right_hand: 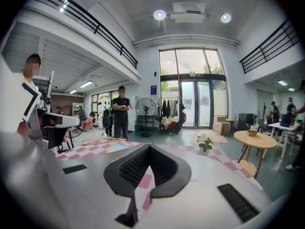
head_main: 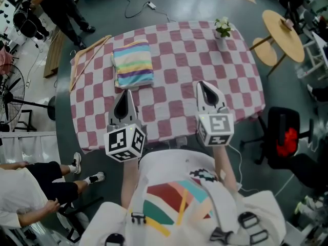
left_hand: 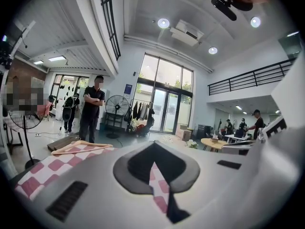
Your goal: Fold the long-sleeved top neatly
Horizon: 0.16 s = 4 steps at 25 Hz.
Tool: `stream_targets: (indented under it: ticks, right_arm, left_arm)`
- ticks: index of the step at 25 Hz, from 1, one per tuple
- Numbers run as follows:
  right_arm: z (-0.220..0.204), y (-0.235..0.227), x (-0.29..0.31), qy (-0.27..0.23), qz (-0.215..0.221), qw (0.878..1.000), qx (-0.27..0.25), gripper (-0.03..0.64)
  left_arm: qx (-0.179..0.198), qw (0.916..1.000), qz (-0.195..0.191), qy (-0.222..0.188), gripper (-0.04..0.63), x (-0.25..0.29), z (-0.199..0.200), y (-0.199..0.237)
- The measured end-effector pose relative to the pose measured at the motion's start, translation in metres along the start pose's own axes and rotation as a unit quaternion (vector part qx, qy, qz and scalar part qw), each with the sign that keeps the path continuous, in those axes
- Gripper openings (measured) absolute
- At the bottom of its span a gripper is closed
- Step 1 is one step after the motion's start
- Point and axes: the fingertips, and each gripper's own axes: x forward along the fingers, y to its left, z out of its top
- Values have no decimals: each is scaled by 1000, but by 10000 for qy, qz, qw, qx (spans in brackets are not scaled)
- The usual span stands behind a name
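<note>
Folded striped top [head_main: 132,63] lies near the tabletop's [head_main: 174,91] far left corner. Left claw [head_main: 124,102] and right claw [head_main: 207,93] (both closed, empty) hover at the near edge.

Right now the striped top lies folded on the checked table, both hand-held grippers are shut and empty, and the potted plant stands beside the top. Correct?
No: the potted plant stands at the far right of the checked table, apart from the striped top at far left; the head view shows it. The top is folded; left hand-held gripper and right hand-held gripper are shut, empty.
</note>
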Motion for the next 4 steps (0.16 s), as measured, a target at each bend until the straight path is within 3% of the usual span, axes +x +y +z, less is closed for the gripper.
stream_targets:
  ticks: [4]
  right_arm:
    - [-3,-1,0,41,15,10000,1,5]
  left_arm:
    - [1,10000,-5,13,6,1,-1,-1]
